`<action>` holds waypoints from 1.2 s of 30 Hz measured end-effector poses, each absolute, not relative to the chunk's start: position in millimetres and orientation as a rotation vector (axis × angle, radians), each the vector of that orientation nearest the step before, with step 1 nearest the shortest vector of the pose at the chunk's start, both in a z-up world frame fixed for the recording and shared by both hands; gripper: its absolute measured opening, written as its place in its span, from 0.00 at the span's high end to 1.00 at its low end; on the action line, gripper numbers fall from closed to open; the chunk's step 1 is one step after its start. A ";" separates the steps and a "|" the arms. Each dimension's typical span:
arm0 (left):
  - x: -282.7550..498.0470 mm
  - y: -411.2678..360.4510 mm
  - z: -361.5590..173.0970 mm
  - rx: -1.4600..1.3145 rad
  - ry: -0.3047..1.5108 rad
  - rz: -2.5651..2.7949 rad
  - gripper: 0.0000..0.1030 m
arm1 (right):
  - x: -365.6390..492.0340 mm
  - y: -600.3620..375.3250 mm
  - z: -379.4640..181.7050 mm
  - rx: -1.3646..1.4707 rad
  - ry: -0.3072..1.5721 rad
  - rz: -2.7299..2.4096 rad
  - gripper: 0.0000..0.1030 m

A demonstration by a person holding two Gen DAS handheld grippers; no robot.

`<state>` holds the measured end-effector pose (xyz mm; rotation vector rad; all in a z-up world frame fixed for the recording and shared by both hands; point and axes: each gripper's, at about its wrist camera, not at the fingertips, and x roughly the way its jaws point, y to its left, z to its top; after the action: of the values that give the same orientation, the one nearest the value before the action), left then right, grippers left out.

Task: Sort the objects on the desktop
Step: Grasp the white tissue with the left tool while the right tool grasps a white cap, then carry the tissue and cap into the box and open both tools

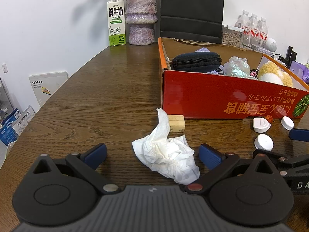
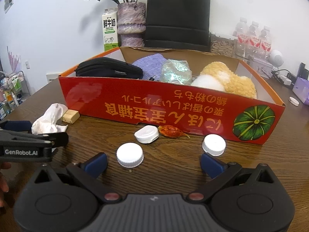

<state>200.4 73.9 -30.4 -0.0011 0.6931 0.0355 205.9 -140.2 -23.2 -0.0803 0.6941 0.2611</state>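
A crumpled white tissue (image 1: 168, 152) lies on the wooden desk between the open fingers of my left gripper (image 1: 152, 155); it also shows in the right wrist view (image 2: 49, 118). A small wooden block (image 1: 176, 123) sits just behind it. My right gripper (image 2: 153, 163) is open and empty, with one white cap (image 2: 130, 154) between its fingers, another white cap (image 2: 214, 144) ahead right, a white flip lid (image 2: 147, 134) and a dried red scrap (image 2: 171, 131) further ahead. The red cardboard box (image 2: 154, 106) holds a black pouch (image 2: 108, 69), a purple cloth, a shiny bag and a plush toy (image 2: 222, 79).
A milk carton (image 1: 116, 21), a purple vase (image 1: 141, 17) and a black bag (image 1: 192, 9) stand at the back. Water bottles (image 2: 253, 36) and a jar stand at the back right. Another white cap (image 2: 294, 101) lies right of the box.
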 end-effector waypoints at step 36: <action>166.9 43.1 -8.7 0.083 0.557 -0.091 0.83 | 174.3 -146.3 -8.2 -0.041 0.579 0.382 0.74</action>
<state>166.9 43.1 -8.7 0.0829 0.5566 -0.0914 174.3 -146.3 -8.2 -0.0414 0.5792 0.3820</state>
